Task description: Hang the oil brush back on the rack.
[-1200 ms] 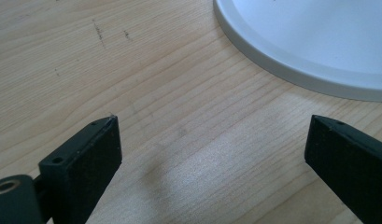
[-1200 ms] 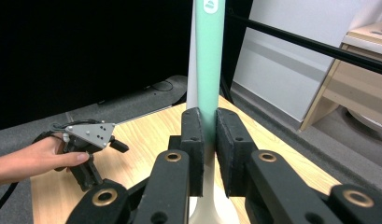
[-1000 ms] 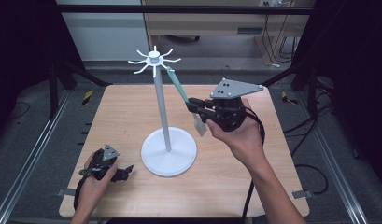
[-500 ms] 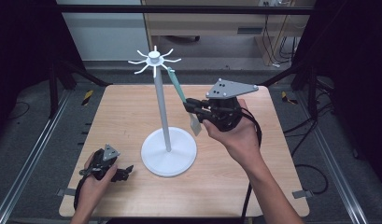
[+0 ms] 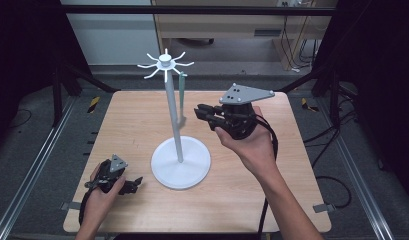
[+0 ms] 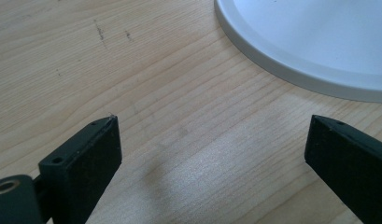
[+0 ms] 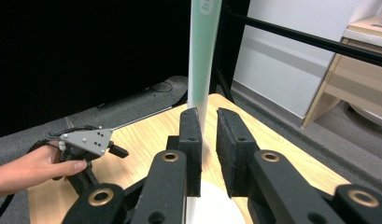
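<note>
No text, label, brand or number can be read. The pale green strip (image 7: pixel 203 60) hanging by the stand carries a small white mark at its top edge in the right gripper view, cut off and too blurred to make out.

One white stand (image 5: pixel 180 161); one green strip (image 5: pixel 182 95); two grippers (image 5: pixel 134 183) (image 5: pixel 202 113); one table (image 5: pixel 272 185)

We see a table (image 6: pixel 156 140) of pale wood, matt, its grain fine and lightly scuffed. The stand's round base (image 6: pixel 319 42) looks like smooth white plastic with a soft sheen. The tongs (image 7: pixel 208 149) are matt black plastic.
</note>
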